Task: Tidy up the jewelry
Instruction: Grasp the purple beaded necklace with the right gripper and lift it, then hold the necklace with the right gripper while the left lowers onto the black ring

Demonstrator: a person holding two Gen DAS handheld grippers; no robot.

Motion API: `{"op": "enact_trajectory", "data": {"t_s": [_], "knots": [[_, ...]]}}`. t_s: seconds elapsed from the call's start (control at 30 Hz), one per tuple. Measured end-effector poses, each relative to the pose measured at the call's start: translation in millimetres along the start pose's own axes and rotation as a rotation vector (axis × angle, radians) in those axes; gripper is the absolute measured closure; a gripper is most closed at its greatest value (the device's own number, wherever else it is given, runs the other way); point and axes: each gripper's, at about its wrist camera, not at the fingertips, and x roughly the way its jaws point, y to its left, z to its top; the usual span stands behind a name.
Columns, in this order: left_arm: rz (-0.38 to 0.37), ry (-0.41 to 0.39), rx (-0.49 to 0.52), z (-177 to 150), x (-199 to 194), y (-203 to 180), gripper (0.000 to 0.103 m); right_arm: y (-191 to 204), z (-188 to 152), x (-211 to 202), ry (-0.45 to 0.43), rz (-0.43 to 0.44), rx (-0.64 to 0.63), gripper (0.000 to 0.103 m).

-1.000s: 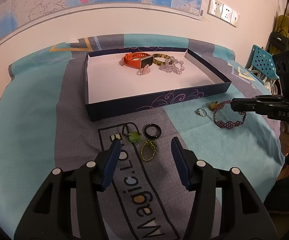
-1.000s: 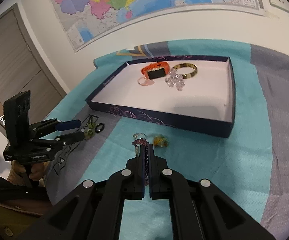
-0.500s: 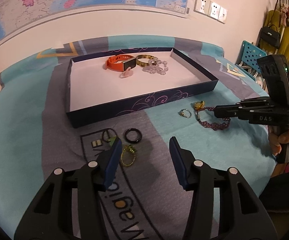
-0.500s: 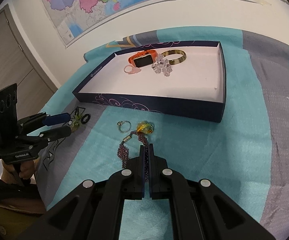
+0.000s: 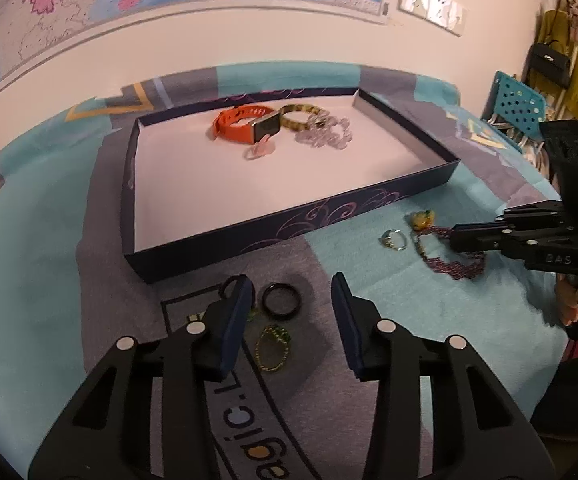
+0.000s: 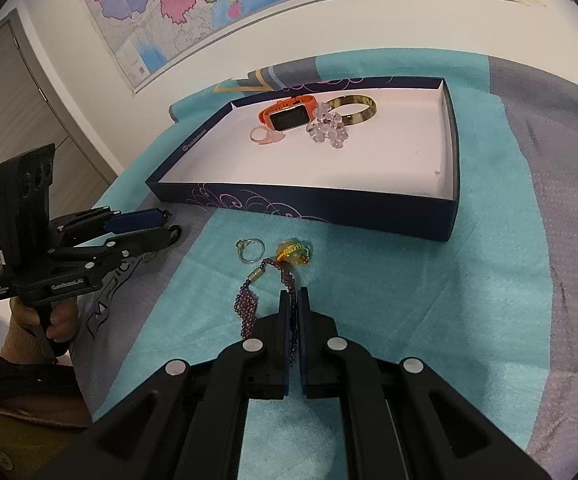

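My left gripper (image 5: pixel 289 280) hovers low over the grey cloth, its jaws closing. A black ring (image 5: pixel 282 300) lies between its fingers, untouched. A gold-green chain (image 5: pixel 273 346) lies just below it, and a green pendant peeks out behind the left finger. My right gripper (image 6: pixel 296 294) is shut on the purple bead bracelet (image 6: pixel 247 308), whose clasp end trails to the left. Beside it lie a silver ring (image 6: pixel 251 250) and a yellow charm (image 6: pixel 293 252). In the left wrist view the right gripper (image 5: pixel 455 238) sits over the bracelet (image 5: pixel 453 266).
A navy box (image 5: pixel 289 224) with a white floor stands behind the loose pieces. At its far end lie an orange watch (image 5: pixel 241 126), a tortoise bangle (image 5: pixel 301 116), a crystal bracelet (image 5: pixel 325 134) and a pink ring (image 5: pixel 261 150). A wall map hangs behind; a blue chair (image 5: pixel 517 104) stands right.
My left gripper slid forward over the black ring and its jaws narrowed. The purple bracelet has been drawn out from under the right gripper, with a loop now trailing left.
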Motion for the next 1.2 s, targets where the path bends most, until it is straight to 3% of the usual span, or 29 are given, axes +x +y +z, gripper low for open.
{"op": "enact_trajectory", "data": {"t_s": [0.3,0.57,0.93,1.2], "knots": [[0.015,0.028,0.013,2,12,1,0.064,0,0,0,0.000,-0.001,-0.001,0.099],[0.092,0.047,0.028,0,10,5,0.064,1,0,2,0.000,0.000,-0.003,0.099],[0.005,0.002,0.060,-3,-7,-7,0.064,0,-1,2,0.000,0.000,-0.003,0.099],[0.047,0.063,0.035,-4,13,0,0.064,0,-1,2,0.000,0.000,-0.005,0.099]]}}
